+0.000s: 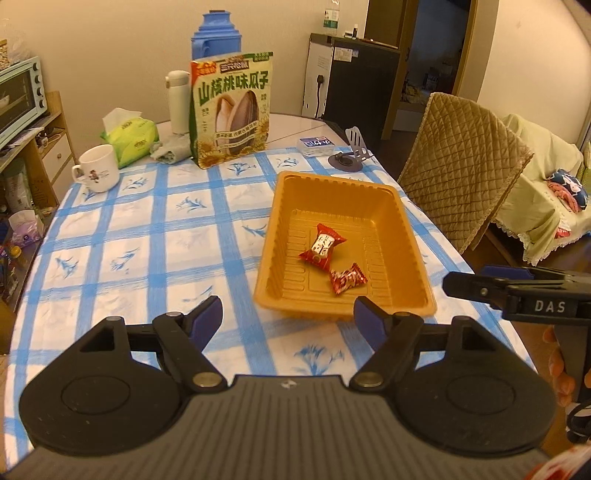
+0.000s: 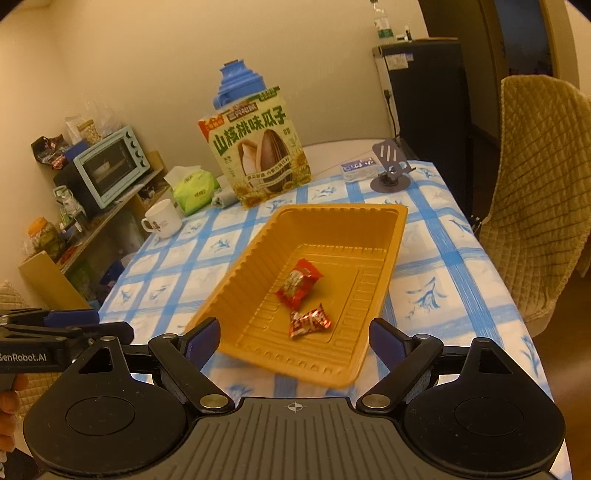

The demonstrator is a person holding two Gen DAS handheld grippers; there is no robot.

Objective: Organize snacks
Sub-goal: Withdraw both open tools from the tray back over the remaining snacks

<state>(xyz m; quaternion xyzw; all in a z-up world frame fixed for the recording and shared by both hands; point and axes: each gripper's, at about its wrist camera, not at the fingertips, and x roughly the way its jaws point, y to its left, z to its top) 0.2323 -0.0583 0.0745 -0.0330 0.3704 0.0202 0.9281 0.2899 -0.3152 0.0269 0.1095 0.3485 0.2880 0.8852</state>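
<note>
An orange plastic tray (image 1: 406,236) (image 2: 243,266) lies on the blue-checked tablecloth. Two red-wrapped candies rest inside it: a larger one (image 1: 323,245) (image 2: 297,282) and a smaller one (image 1: 347,278) (image 2: 308,321) nearer to me. A tall bag of sunflower seeds (image 1: 231,110) (image 2: 258,151) stands upright behind the tray. My left gripper (image 1: 288,321) is open, hovering before the tray's near left corner, nothing between its fingers. My right gripper (image 2: 293,341) is open above the tray's near edge, empty. Each gripper shows in the other's view: the right gripper (image 1: 509,291) and the left gripper (image 2: 66,328).
A white mug (image 1: 98,168), green tissue pack (image 1: 131,138), white flask (image 1: 179,101), blue thermos (image 1: 214,31), small box (image 1: 316,144) and phone stand (image 1: 351,149) sit at the table's far end. A quilted chair (image 1: 461,166) stands right; shelves with a toaster oven (image 2: 110,164) left.
</note>
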